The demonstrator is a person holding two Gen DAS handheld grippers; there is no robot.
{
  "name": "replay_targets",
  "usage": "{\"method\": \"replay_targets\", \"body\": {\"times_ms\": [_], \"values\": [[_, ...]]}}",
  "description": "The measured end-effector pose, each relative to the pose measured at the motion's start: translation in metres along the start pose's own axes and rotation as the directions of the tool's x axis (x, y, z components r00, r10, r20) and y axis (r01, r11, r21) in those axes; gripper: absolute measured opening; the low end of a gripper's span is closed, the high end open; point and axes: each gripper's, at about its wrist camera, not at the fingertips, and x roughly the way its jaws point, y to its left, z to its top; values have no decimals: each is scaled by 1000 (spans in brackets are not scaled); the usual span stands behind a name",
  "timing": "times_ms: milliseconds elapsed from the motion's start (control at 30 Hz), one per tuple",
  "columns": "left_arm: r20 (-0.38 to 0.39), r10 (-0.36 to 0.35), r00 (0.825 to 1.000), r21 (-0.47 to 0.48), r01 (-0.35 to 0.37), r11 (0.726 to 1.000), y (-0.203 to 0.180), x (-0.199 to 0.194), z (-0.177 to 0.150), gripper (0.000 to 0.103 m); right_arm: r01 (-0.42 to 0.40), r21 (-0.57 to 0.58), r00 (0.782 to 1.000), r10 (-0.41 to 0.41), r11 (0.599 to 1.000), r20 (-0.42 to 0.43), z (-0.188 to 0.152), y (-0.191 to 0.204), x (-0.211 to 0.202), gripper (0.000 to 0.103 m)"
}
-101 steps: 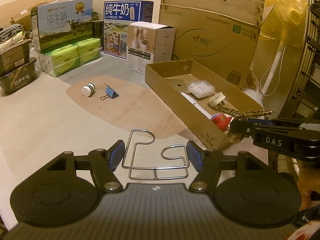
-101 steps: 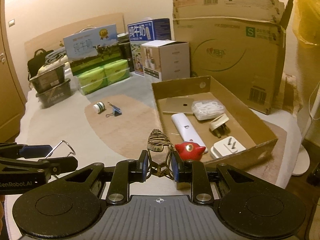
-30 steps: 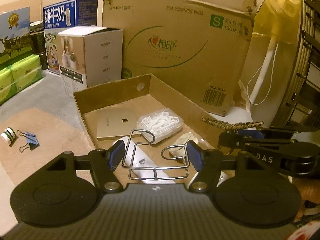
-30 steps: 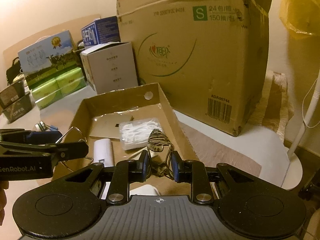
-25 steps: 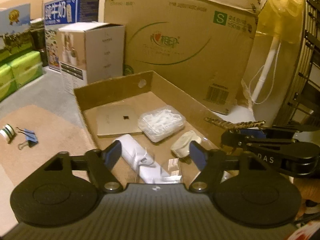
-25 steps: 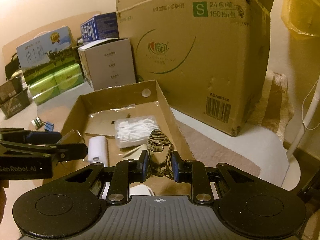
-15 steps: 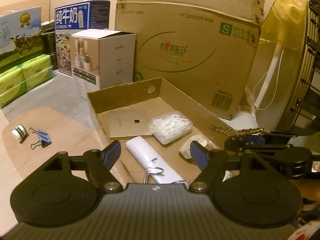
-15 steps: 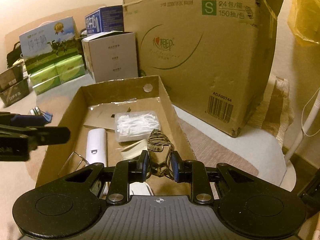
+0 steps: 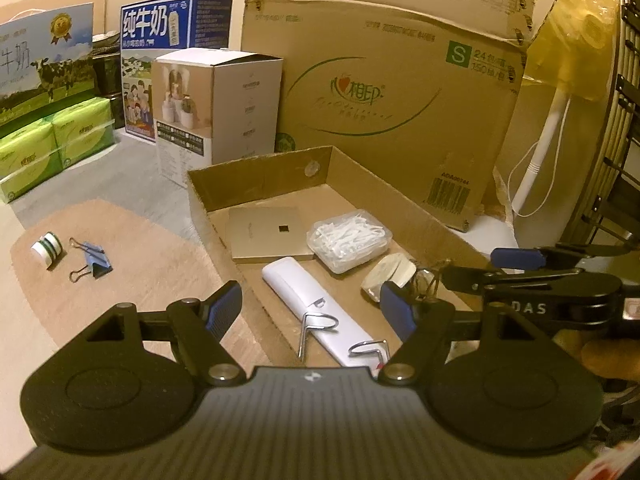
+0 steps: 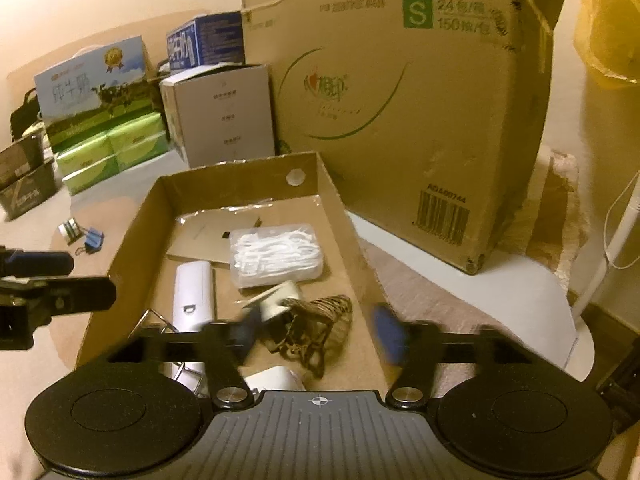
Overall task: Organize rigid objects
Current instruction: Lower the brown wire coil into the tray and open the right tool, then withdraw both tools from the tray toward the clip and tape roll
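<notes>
Both grippers sit over the near end of the shallow cardboard tray (image 10: pixel 332 196). Left gripper (image 9: pixel 312 312): jaws spread, nothing between the pads; they widened further within the last second. The wire hook rack (image 9: pixel 340 340) lies free in the tray, resting across the near end of the white oblong case (image 9: pixel 308 292). Right gripper (image 10: pixel 320 332): jaws have just been opening and now stand apart, fingers motion-blurred; the woven brown hair claw (image 10: pixel 316 320) lies loose on the tray floor between them, touched by neither pad. Just beyond the claw, a white wall plug (image 10: pixel 276 300); farther in, a clear box of floss picks (image 10: pixel 276 254) and a flat gold card (image 9: pixel 266 232) at the far left. Outside the tray, on the tan mat (image 9: pixel 140 264) to the left: a blue binder clip (image 9: pixel 94 264) just beside a small roll of tape (image 9: pixel 47 244).
</notes>
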Motion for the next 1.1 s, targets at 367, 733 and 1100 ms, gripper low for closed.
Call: {"method": "replay_targets", "body": {"times_ms": [367,733,1100], "values": [[8,14,1000,-17,-13,1000,14,-25,-7,73,-6,13,1000,6,1000,14,-4,18,-26,68],[22,39,999,-27,-39,999,30,-67,-12,73,-17,41,1000,16,999,26,-10,56,-62,68],[21,85,996,-54,-83,995,58,-112,-33,74,-57,37,998,55,998,44,-17,106,-89,72]]}}
